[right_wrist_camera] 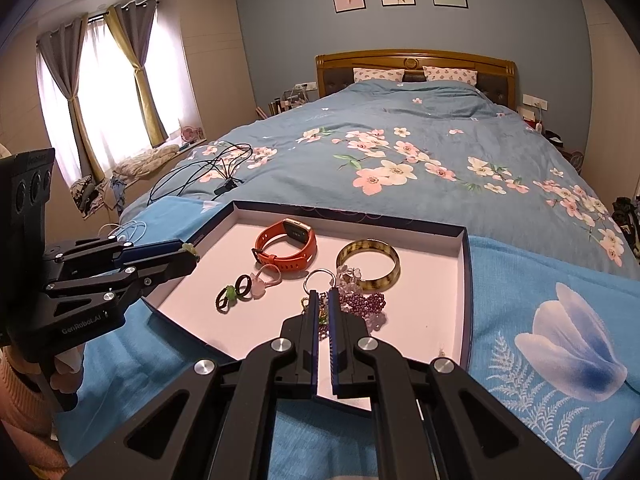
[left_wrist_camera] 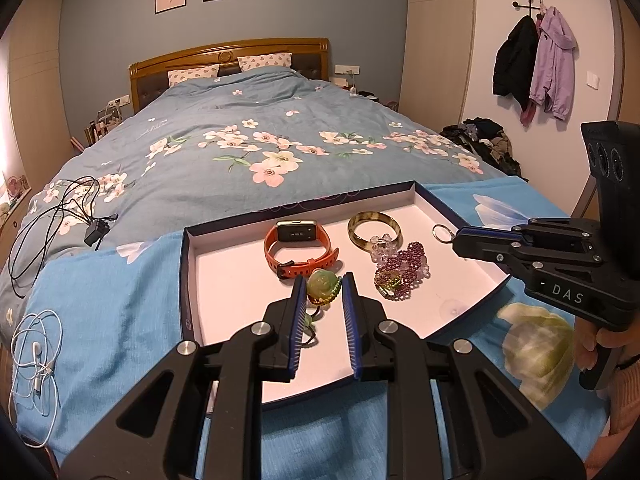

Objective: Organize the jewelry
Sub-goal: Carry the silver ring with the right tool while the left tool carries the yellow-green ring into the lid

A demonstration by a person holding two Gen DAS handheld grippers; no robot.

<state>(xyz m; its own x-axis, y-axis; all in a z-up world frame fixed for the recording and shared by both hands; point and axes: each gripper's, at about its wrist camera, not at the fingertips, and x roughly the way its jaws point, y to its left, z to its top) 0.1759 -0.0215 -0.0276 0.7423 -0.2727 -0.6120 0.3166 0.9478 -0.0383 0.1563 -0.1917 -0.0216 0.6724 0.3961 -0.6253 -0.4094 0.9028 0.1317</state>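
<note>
In the shallow navy-rimmed tray (left_wrist_camera: pixel 420 190) on the near end of the bed, the jewelry lies on a pale pink lining. A green jade pendant (left_wrist_camera: pixel 322 283) on a beaded cord sits between the tips of the left gripper (left_wrist_camera: pixel 320 286), whose blue-padded fingers pinch it on both sides; in the right wrist view the pendant shows as a small green lump at that gripper's tip, at the tray's left rim. Just beyond it lies an orange smartwatch (left_wrist_camera: pixel 298 246) (band curled, screen facing up). To its right rests a mottled amber bangle (left_wrist_camera: pixel 374 229), and touching the bangle's near edge is a heap of clear crystal beads and purple bead bracelets (left_wrist_camera: pixel 404 266). The right gripper (right_wrist_camera: pixel 323 294) is poised over the near side of that heap, its fingers drawn close with only a thin gap, and I cannot tell whether they grip anything. A silver key ring (right_wrist_camera: pixel 319 279) sits just past its tips. Small rings (right_wrist_camera: pixel 240 290) lie left of them. The tray rests on a bright blue floral blanket (left_wrist_camera: pixel 112 320); white earphones (left_wrist_camera: pixel 36 354) and a black charger cable (left_wrist_camera: pixel 60 216) lie to the left.
</note>
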